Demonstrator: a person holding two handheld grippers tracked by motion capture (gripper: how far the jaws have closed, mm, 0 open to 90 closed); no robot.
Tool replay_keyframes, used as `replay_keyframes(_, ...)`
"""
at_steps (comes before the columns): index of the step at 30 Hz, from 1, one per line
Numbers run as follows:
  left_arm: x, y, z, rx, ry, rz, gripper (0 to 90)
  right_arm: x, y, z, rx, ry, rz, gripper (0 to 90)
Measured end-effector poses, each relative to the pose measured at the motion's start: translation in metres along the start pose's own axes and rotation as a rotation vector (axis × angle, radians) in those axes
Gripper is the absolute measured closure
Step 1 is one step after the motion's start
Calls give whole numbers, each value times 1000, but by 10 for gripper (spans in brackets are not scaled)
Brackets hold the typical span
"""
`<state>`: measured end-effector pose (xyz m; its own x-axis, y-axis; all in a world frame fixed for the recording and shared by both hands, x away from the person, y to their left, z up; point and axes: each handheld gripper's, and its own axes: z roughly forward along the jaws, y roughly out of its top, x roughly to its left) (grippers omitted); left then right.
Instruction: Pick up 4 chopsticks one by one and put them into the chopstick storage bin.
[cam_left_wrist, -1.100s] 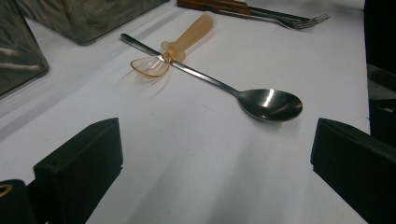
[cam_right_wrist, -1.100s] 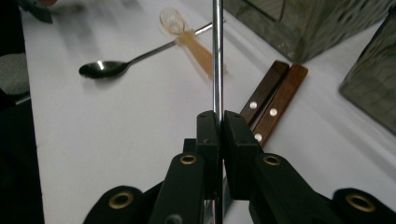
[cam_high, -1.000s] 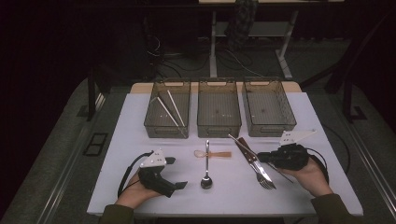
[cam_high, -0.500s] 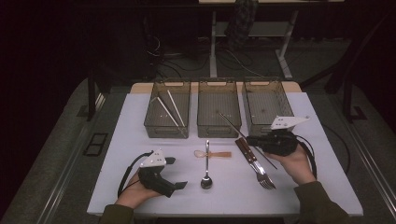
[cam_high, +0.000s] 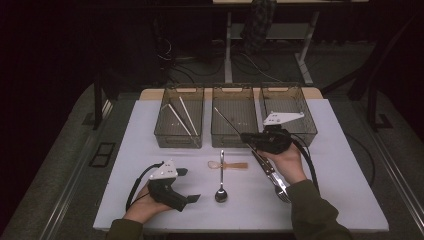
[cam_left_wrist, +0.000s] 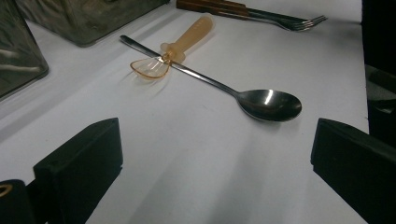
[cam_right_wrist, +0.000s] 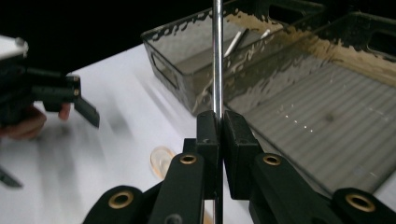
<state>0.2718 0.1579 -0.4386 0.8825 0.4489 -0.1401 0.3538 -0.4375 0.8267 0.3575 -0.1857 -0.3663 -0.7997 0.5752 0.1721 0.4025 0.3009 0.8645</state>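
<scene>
My right gripper (cam_high: 246, 136) is shut on a thin metal stick (cam_high: 227, 120), held above the table at the front of the middle bin (cam_high: 234, 141). The stick slants up and left over that bin. In the right gripper view the stick (cam_right_wrist: 217, 56) rises straight from between the shut jaws (cam_right_wrist: 220, 123). My left gripper (cam_high: 188, 185) rests open at the front left of the table, nothing between its fingers. Ahead of its open jaws (cam_left_wrist: 217, 135) lie a steel spoon (cam_left_wrist: 268, 103) and an amber plastic spoon (cam_left_wrist: 187, 39), crossing each other.
Three clear bins stand in a row at the back; the left bin (cam_high: 179, 141) holds pale sticks, and the right bin (cam_high: 305, 131) is behind my right hand. Wood-handled forks (cam_high: 272, 175) lie under my right forearm. The steel spoon (cam_high: 221, 192) lies mid-table.
My right gripper has lifted away from the cutlery at the front right and moved toward the bins, carrying the metal stick. The left gripper has stayed where it was.
</scene>
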Motion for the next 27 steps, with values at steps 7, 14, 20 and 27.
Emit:
replay_keyframes(7, 0, 0, 1, 2, -2, 4, 9, 1, 21, 18, -31, -20, 18, 853)
replay_keyframes(14, -1, 0, 2, 2, -8, 2, 9, 2, 43, 37, -67, -50, 32, 853)
replay_keyframes(20, -1, 0, 2, 7, -10, 6, 9, 4, 60, 56, -78, -72, 46, 853)
replay_keyframes(27, -1, 0, 2, 4, -13, 6, 9, 5, 78, 77, -104, -90, 64, 854)
